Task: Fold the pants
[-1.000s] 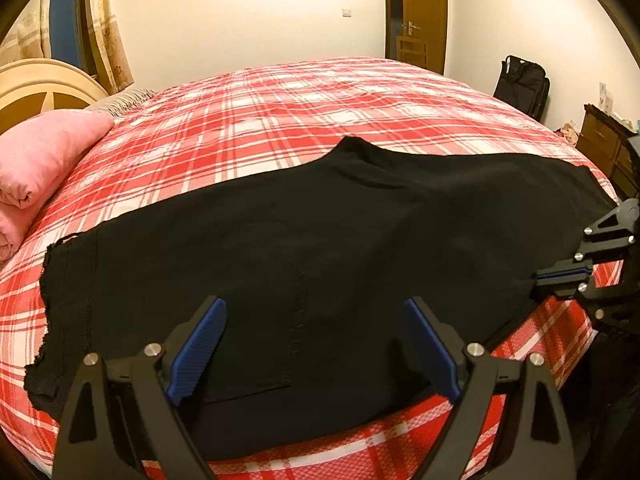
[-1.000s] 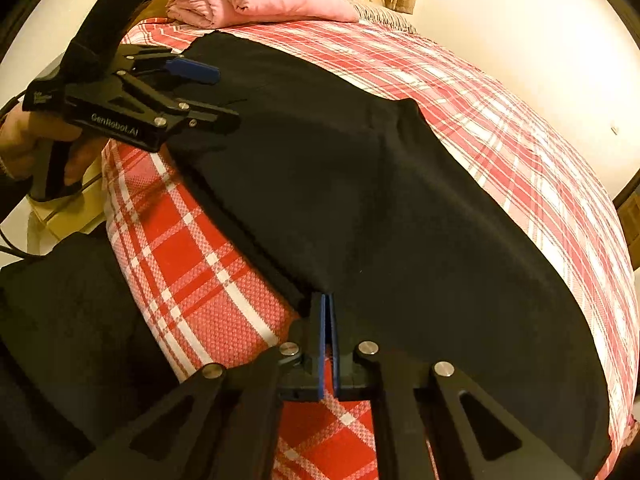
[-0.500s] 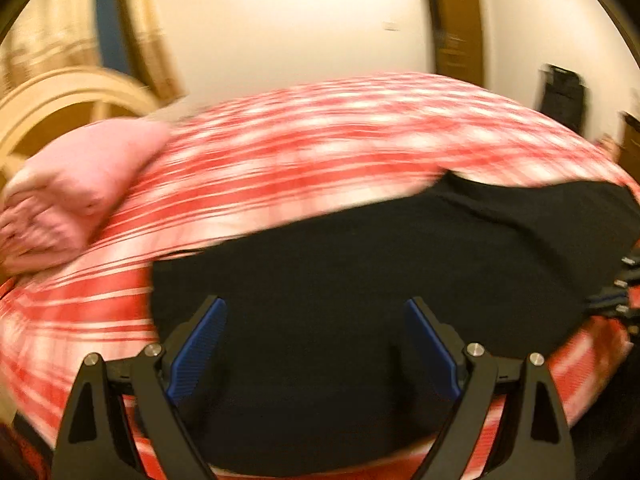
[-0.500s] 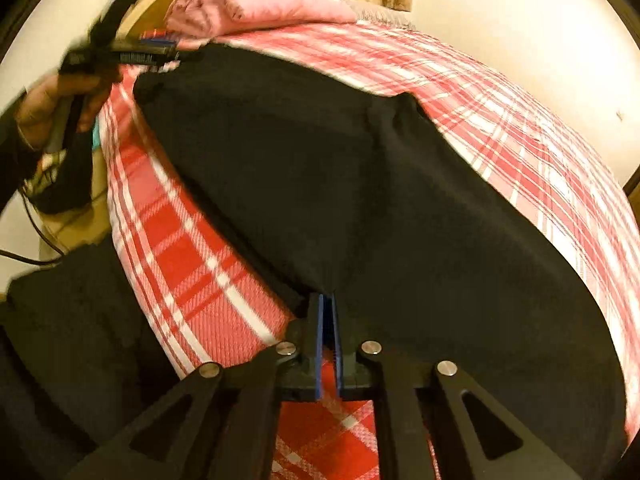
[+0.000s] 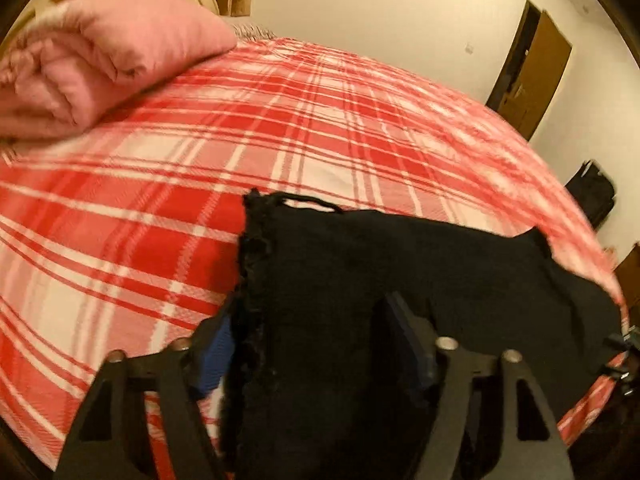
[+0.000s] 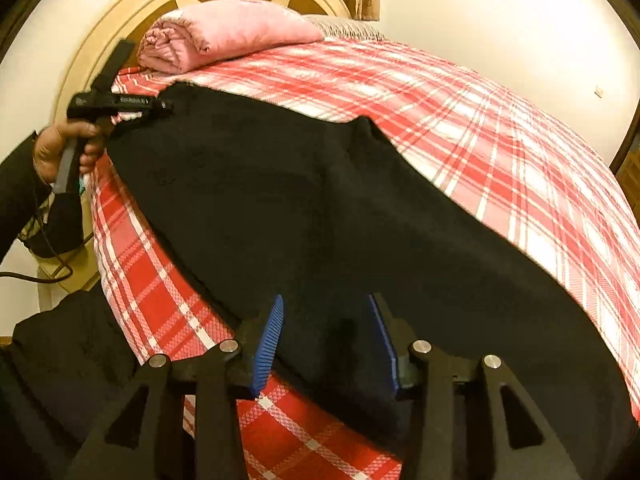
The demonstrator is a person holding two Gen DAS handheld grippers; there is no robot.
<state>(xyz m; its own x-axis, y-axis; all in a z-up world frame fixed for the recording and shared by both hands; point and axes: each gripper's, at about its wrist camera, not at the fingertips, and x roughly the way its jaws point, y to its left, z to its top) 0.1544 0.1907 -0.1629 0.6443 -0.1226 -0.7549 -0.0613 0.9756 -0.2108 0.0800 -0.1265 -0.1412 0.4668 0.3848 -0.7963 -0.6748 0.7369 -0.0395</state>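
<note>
Black pants (image 6: 280,200) lie spread along the near side of a bed with a red plaid cover (image 5: 200,160). My left gripper (image 5: 312,348) is at their frayed hem end (image 5: 256,264). Its jaws are closing with the cloth between them, and the pads do not visibly press on it. In the right wrist view a hand (image 6: 68,148) holds that left gripper (image 6: 160,104) at the far end of the pants. My right gripper (image 6: 326,344) stands over the near edge of the pants with its jaws opening, the blue pads apart and cloth lying under them. The right gripper (image 5: 624,356) shows small at the left view's right edge.
A folded pink blanket (image 6: 228,36) lies at the head of the bed by a round cream headboard (image 6: 120,20). A brown door (image 5: 532,64) and a black bag (image 5: 592,196) stand by the far wall. Dark cloth (image 6: 60,344) and a cable sit beside the bed.
My left gripper swept along the pants to the hem end, rolled, and its jaws narrowed. My right gripper, which was shut on the pants' edge, has opened.
</note>
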